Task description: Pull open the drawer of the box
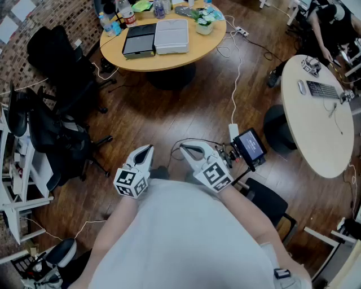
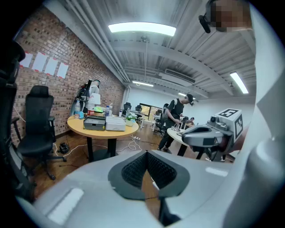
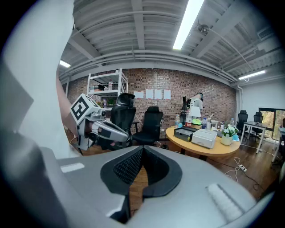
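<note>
Closest in, the person in a pale grey shirt (image 1: 186, 237) stands with both elbows tucked and forearms raised. That puts the two tools just in front of the chest, near one another and toed slightly inward. The left tongs (image 1: 149, 148) are pressed together, their black ribbed pads meeting at the tip with nothing between them. The right tongs (image 1: 182, 148) look the same in their own view, pads touching and empty. Neither tool touches anything. Just to the right of them a small lit screen on a stand (image 1: 249, 148) rises from the dark wooden plank floor (image 1: 169, 113), which runs bare ahead of the tongs. Further off, straight ahead and a shade towards the left-hand side, stands the round wooden counter (image 1: 169, 61). On it, side by side and just beside each other, lie a dark grey flat box (image 1: 140, 38) and a pale grey flat box (image 1: 171, 35). One of them is presumably the drawer box, but I can't tell which from here. The dark one does turn a low front face towards the person, which would suit a drawer front. Both boxes are well apart from the tongs, roughly in line with the left pair, so the left hand seems slightly better placed. To my eye the whole job is yet to start — the gap has to be closed first, and a drawer there would likely slide back towards the person. Behind the boxes are bottles (image 1: 121, 14) and a small potted plant (image 1: 203, 23).
</note>
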A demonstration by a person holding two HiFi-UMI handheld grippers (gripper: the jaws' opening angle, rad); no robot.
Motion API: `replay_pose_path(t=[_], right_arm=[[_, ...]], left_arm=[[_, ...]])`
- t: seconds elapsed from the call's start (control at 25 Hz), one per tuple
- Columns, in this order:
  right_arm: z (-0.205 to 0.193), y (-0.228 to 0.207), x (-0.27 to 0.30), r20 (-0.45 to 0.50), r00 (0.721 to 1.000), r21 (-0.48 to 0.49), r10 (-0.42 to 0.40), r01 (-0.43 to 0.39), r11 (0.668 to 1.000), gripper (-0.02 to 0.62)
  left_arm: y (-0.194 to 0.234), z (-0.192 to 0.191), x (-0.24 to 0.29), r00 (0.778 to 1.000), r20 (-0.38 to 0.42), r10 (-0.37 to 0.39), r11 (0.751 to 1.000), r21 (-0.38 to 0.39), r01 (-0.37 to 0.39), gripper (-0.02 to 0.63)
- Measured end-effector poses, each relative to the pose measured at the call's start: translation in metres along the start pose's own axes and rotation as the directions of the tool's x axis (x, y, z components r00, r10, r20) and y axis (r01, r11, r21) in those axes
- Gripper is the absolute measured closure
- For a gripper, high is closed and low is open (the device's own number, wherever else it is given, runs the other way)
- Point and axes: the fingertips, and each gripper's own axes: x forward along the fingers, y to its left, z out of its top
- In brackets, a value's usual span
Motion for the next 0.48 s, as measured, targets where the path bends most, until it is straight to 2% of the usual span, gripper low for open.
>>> replay_pose_path(t=[0.24,0.48], right_arm=[[-0.029,-0.006,-0.020,-0.099,0.995,-0.036,-0.002,-0.002,0.999,0.594],[-0.024,-0.018,0.009,-0.106,0.994,-0.041,0.003,-0.008,0.999,0.594]], left_arm=[[-0.015,-0.012,0.009,0.999,-0.031,-0.020,0.999,-0.027,0.019,0.601],[0.012,-0.002,0.017,1.000,-0.019,-0.013,0.999,-0.034,0.012,0.601]])
